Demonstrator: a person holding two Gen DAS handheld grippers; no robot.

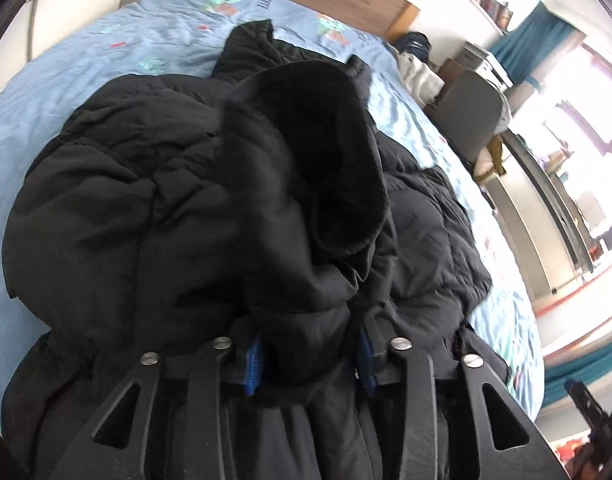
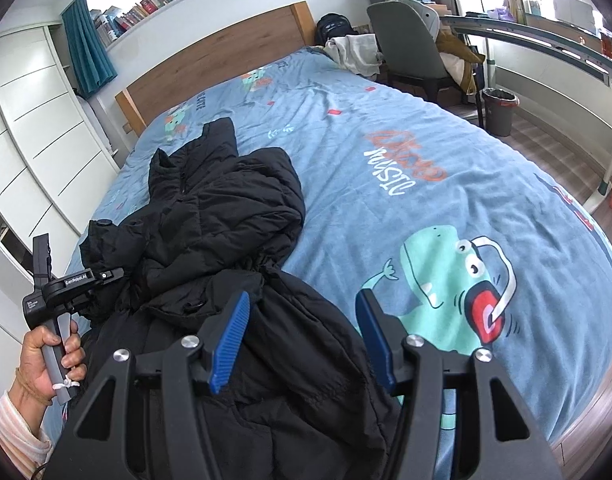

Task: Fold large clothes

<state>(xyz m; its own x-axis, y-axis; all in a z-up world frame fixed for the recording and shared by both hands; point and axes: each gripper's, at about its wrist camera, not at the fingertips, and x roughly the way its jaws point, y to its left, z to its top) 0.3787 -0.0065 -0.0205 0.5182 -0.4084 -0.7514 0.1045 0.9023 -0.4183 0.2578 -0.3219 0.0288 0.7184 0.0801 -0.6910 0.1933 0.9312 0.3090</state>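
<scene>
A black puffer jacket (image 2: 226,216) lies bunched on a bed covered with a blue cartoon-print sheet (image 2: 405,128), toward the side nearest the white wardrobe (image 2: 38,120). The left tongs (image 1: 309,360) are closed on a thick fold of the jacket, with the padded cloth squeezed between the blue pads (image 1: 253,364) and a sleeve opening (image 1: 321,152) bulging up just ahead of them. In the right wrist view the person's left hand (image 2: 50,356) grips the handle of those tongs beside the jacket's edge. The right tongs (image 2: 302,336) stand wide apart over the near end of the jacket, their blue pads (image 2: 230,340) holding nothing. Beyond the bed are a wooden headboard (image 2: 226,56), a grey chair (image 2: 405,36) draped with clothes, and a bin (image 2: 499,110) on the floor
</scene>
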